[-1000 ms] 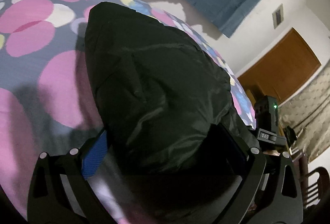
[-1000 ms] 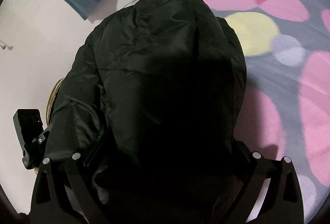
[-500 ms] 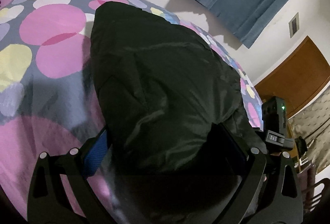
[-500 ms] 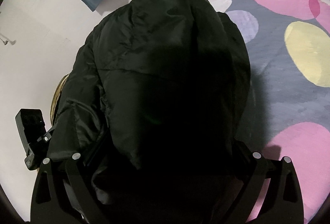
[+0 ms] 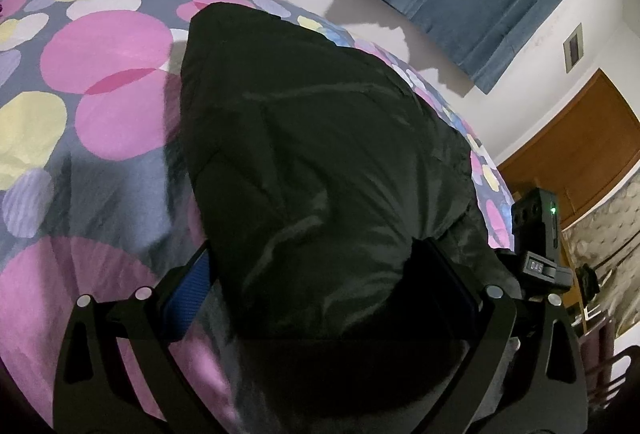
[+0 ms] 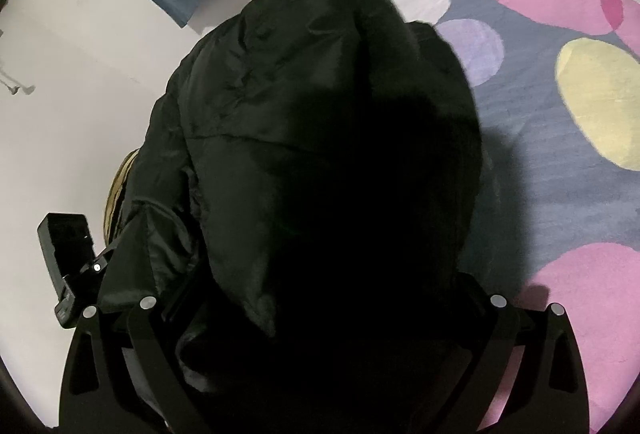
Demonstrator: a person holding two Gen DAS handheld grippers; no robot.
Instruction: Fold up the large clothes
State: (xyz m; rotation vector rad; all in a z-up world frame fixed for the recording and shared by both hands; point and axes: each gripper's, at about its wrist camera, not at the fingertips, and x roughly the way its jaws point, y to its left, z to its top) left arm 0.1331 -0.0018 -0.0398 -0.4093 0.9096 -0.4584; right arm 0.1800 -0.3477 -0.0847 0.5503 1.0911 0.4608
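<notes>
1. Since 1 second ago, both views have swept across the spotted bedspread [image 5: 100, 82], the black padded jacket [image 5: 320, 154] travelling with them.
2. The left gripper [image 5: 316, 294] and right gripper [image 6: 320, 298] each pinch a bunch of jacket, which drapes forward over the bed.
3. Risk: the slick, puffy fabric may slide free, or land bunched, because the bulk hides each grip.

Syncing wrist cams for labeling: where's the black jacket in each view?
Left wrist: black jacket fills the centre, running down between the left gripper fingers.
Right wrist: it fills centre and lower left, covering the right gripper.
Shared landmark: the spotted bedspread, left of the jacket in the left view, right of it in the right view.
</notes>
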